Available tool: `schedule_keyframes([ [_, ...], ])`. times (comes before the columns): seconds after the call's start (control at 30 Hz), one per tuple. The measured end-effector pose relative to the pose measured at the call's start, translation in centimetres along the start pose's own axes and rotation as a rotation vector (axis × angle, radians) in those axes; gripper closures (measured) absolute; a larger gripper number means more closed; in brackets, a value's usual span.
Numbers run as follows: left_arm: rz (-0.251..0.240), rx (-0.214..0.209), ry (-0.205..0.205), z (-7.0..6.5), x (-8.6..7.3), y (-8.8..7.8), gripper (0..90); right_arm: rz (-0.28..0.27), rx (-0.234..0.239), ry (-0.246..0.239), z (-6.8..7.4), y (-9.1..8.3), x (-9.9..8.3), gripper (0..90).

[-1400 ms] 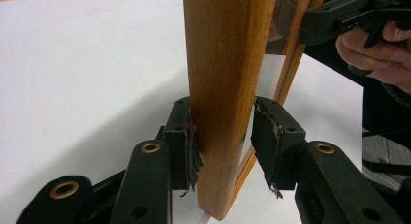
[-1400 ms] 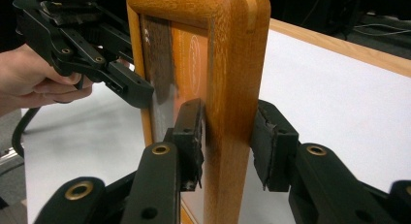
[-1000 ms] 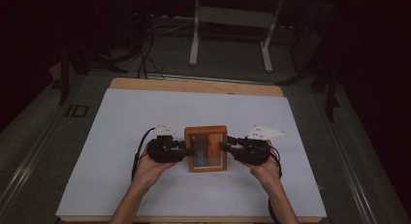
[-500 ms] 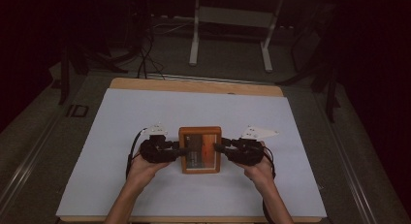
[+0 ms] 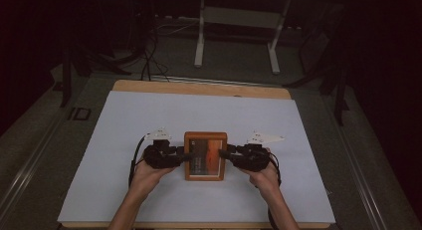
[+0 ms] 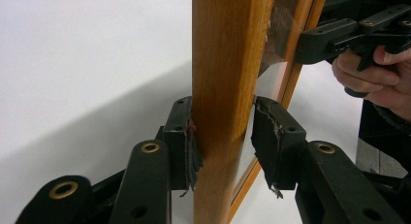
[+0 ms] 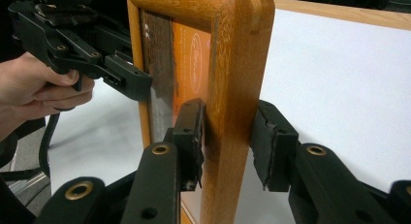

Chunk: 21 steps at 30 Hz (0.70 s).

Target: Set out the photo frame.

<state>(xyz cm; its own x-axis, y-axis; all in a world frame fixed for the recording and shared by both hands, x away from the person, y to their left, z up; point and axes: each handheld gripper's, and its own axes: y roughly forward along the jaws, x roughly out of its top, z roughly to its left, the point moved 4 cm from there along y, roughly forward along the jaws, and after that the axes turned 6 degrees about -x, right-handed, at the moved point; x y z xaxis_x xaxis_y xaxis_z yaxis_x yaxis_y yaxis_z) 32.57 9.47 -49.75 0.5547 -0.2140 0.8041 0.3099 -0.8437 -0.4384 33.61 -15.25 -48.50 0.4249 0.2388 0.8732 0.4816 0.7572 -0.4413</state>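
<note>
A wooden picture frame [image 5: 205, 156] with an orange-and-dark picture under glass is held over the white sheet [image 5: 149, 120], near the table's front middle. My left gripper [image 5: 185, 155] is shut on its left rail and my right gripper [image 5: 224, 153] on its right rail. In the left gripper view the pads press both faces of the wooden rail [image 6: 223, 88], with the gripper [image 6: 223, 136] astride it; the right gripper [image 6: 310, 42] and a hand show beyond the glass. In the right gripper view the gripper [image 7: 228, 136] clamps the rounded rail [image 7: 232, 64], and the left gripper [image 7: 131, 81] bites the far side.
The white sheet covers a wooden table whose bare far edge [image 5: 199, 88] shows. Behind it stand a white metal stand [image 5: 234, 16] and cables on the dark floor [image 5: 149, 56]. Open sheet lies left, right and beyond the frame.
Both grippers and the frame have shifted slightly left and toward the person. The grip on both rails is unchanged.
</note>
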Motion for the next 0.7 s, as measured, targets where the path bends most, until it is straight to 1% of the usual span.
schedule_keyframes([
  [0.1, 0.004, 0.003, -0.006, 0.0, -0.1, 0.1, 61.4, 0.009, -0.004, 0.002, 0.0, 0.1, -0.2, 66.0],
  [0.23, 0.015, 0.016, 0.0, 0.2, -0.3, 0.3, 61.3, 0.019, -0.008, 0.005, -0.2, 0.4, -0.5, 65.7],
  [0.5, -0.01, -0.005, -0.012, 0.2, -0.3, 0.9, 61.4, 0.014, -0.024, 0.01, -0.4, 0.0, -0.5, 65.8],
  [0.7, -0.023, 0.002, -0.008, 0.4, 0.0, 1.5, 61.2, 0.005, -0.035, 0.026, -0.9, -0.2, -0.6, 65.8],
])
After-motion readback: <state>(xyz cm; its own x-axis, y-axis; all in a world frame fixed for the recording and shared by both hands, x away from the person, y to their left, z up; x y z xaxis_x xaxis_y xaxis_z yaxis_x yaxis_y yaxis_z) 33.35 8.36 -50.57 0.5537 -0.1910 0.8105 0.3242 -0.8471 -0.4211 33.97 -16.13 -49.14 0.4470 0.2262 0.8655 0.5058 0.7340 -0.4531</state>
